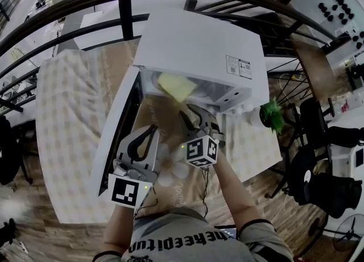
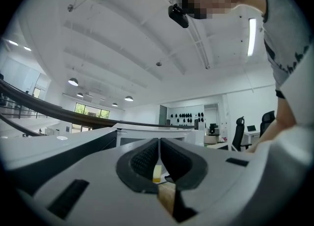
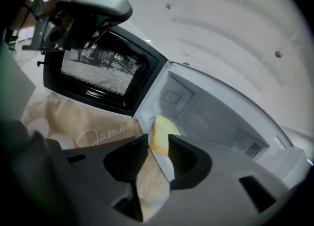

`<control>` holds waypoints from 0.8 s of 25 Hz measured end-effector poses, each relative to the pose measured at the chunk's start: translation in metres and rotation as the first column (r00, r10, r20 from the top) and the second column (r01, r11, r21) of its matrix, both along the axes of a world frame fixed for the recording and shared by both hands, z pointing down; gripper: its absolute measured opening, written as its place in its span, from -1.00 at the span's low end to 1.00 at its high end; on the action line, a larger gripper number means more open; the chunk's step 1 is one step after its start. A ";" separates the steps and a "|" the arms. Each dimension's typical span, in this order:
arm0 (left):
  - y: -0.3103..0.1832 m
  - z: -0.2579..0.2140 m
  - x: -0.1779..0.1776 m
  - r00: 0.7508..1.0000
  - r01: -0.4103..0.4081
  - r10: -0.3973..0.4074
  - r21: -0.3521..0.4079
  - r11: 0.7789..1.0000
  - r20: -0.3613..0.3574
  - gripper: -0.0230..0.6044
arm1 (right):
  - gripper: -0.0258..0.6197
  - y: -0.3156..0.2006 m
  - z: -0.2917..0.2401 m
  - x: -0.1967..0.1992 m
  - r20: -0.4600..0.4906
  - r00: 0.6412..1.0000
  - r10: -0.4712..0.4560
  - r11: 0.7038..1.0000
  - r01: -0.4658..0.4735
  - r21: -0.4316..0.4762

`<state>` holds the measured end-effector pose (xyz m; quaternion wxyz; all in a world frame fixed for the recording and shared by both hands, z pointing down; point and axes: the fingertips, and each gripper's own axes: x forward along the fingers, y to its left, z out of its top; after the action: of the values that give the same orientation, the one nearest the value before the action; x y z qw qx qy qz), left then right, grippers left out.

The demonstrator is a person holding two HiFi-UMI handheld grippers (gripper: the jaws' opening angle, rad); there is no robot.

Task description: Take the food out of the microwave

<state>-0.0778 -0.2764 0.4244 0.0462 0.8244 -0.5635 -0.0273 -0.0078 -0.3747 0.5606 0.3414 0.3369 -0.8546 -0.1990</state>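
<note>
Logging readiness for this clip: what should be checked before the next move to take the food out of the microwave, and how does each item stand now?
1. Door open: ok, swung wide.
2. Food within reach in the microwave: ok, it lies near the opening.
3. Right gripper jaws apart: ok.
4. Jaw gap lined up with the food: ok in the right gripper view.
5. Food gripped: not ok, the pads are not on it.
6. Left gripper out of the way: ok, shut, empty, beside the door.
</note>
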 end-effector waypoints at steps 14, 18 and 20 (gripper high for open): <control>-0.011 0.015 -0.015 1.000 0.024 -0.024 -0.029 0.999 -0.007 -0.88 | -0.32 -0.028 0.049 -0.023 -0.288 0.956 -0.050 0.982 0.099 0.158; -0.013 0.020 -0.014 1.000 0.020 -0.021 -0.043 0.999 -0.018 -0.88 | -0.24 -0.035 0.056 -0.028 -0.323 0.945 -0.047 0.975 0.113 0.189; -0.013 0.022 -0.014 1.000 0.016 -0.017 -0.050 0.999 -0.022 -0.88 | -0.23 -0.039 0.061 -0.030 -0.342 0.939 -0.047 0.972 0.122 0.201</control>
<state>-0.0915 -0.2896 0.4460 0.0727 0.8179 -0.5703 -0.0227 -0.0373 -0.4133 0.6218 0.4334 0.2964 -0.7708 -0.3607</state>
